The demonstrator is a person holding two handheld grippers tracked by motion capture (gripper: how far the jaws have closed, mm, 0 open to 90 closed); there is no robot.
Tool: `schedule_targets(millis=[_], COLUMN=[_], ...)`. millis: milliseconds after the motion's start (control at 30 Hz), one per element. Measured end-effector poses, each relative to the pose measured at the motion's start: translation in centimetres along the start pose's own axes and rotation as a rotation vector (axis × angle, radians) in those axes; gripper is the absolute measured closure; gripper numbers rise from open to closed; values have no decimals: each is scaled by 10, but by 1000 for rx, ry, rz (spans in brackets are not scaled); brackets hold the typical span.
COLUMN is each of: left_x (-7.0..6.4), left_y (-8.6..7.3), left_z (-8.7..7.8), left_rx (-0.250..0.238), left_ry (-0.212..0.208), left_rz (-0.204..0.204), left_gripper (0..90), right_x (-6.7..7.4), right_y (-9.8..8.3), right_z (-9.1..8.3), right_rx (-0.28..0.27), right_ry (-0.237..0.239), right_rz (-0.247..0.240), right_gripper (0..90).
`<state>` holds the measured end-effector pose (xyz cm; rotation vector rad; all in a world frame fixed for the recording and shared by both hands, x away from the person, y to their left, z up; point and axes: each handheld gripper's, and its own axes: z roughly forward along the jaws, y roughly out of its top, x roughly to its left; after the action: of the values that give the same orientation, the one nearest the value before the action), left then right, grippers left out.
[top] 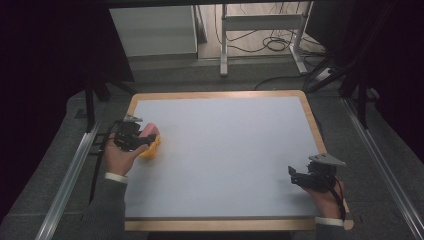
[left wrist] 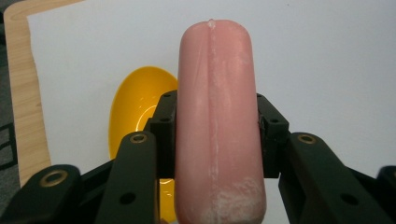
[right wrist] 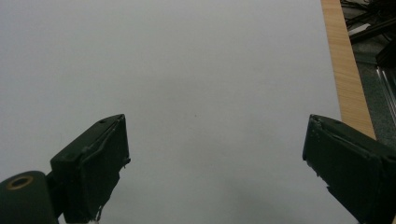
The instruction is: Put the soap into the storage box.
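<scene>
My left gripper (top: 141,141) sits at the left edge of the white tabletop (top: 225,150), jaws clamped on a pink sausage (top: 149,131) held just over a yellow bowl (top: 152,148). From the high view the gripper body and my left hand (top: 120,157) cover most of both; I see only the sausage's pink end and a sliver of yellow rim past the jaws.

The left gripper view fills that in. The sausage (left wrist: 217,126) runs lengthwise away from the camera between the two black jaws, which press its sides, with a pale seam along its top and whitish scuffing near its close end. The yellow bowl (left wrist: 135,105) lies below and to the left of it, its hollow facing up, partly hidden by the jaw on that side. The table's wooden border (left wrist: 25,88) runs along the left of that view.

My right gripper (top: 299,177) rests well apart, near the table's right edge, with my right hand (top: 327,200) behind it and a grey plate (top: 326,159) on top. In the right gripper view its jaws stand wide apart with nothing between them, over bare white surface (right wrist: 196,84), the wooden border (right wrist: 348,70) to their right.

Beyond the table's far edge, the high view shows white desk legs (top: 224,45), loose cables (top: 270,42) on the floor, and metal rails (top: 67,180) flanking the table.
</scene>
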<state>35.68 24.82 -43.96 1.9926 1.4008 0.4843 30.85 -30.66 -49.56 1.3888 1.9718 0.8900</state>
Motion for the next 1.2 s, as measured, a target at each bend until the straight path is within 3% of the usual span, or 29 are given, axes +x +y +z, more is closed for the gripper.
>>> schedule_targets(millis=[533, 1000, 1200], left_x=[14, 23, 26], left_y=[-5, -9, -12], left_z=[13, 32, 41], left_rx=[37, 78, 96], left_ry=[24, 66, 62], left_rz=[-26, -47, -60], left_gripper=[599, 599, 599], right_x=[0, 0, 1], right_y=[0, -1, -1], right_z=[0, 1, 1], right_rx=[1, -4, -2], right_ry=[1, 4, 4], right_rz=[-1, -8, -9], right_gripper=[68, 68, 68])
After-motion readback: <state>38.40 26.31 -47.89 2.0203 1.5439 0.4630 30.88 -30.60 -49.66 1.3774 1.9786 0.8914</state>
